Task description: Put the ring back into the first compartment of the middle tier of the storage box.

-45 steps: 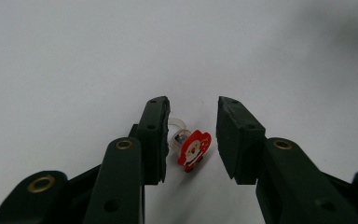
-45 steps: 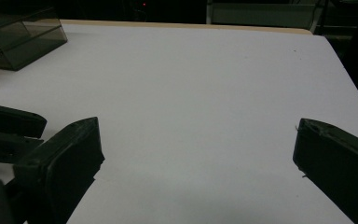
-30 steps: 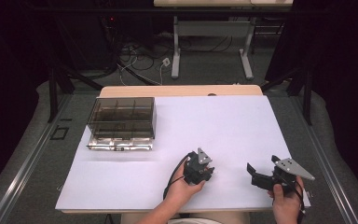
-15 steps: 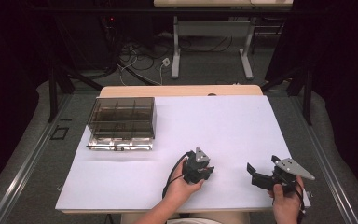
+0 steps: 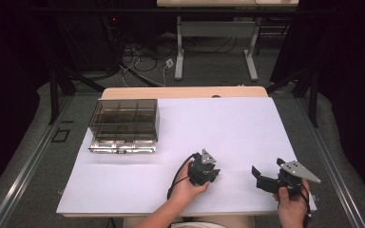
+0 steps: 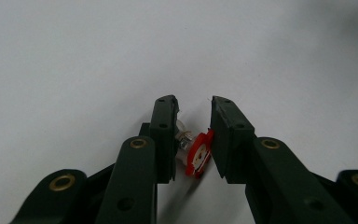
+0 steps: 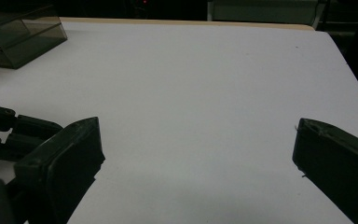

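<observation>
Left tongs (image 6: 193, 105) clamp what looks like a small red Santa charm (image 6: 198, 153) over the worktop (image 5: 228, 128); right tongs (image 7: 193, 154) stand wide apart.

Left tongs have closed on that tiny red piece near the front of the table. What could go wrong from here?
1. The red piece sits tilted between the left tongs, well back from the tips, so it may twist or slip out when lifted.
2. A small clear part is wedged beside it and could drop off.
3. The compartment box stands far to the left, a long carry for a shaky grip.
</observation>
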`<state>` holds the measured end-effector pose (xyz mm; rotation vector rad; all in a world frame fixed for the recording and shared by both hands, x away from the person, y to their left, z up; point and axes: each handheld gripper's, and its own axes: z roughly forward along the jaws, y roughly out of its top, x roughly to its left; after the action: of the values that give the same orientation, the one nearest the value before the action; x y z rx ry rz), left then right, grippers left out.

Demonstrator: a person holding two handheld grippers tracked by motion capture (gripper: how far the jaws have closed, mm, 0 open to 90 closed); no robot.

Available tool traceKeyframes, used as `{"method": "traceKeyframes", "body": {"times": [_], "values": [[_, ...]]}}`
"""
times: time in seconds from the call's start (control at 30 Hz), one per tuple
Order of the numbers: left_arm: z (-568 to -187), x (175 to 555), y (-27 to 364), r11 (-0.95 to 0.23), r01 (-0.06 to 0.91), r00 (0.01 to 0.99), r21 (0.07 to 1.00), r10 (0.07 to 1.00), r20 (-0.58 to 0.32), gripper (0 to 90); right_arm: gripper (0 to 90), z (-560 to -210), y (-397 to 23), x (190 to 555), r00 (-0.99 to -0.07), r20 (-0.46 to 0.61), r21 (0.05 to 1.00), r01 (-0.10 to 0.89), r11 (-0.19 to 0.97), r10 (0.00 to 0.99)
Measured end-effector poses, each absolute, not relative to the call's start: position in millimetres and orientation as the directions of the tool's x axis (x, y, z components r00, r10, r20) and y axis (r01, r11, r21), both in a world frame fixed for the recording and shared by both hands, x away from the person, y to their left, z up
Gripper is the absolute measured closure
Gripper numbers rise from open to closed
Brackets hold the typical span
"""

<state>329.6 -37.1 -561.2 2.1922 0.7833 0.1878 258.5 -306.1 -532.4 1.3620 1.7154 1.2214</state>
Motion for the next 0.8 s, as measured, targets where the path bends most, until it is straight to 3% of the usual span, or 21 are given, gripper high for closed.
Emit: {"method": "traceKeyframes", "body": {"times": [0.8], "values": [[-555.5, 333.9, -33.3, -0.482, 0.488, 0.789, 0.728, 0.601, -0.131, 71.4, 1.2, -532.8, -307.3, 259.2, -0.273, 0.079, 0.922, 0.387, 0.034, 0.959]]}}
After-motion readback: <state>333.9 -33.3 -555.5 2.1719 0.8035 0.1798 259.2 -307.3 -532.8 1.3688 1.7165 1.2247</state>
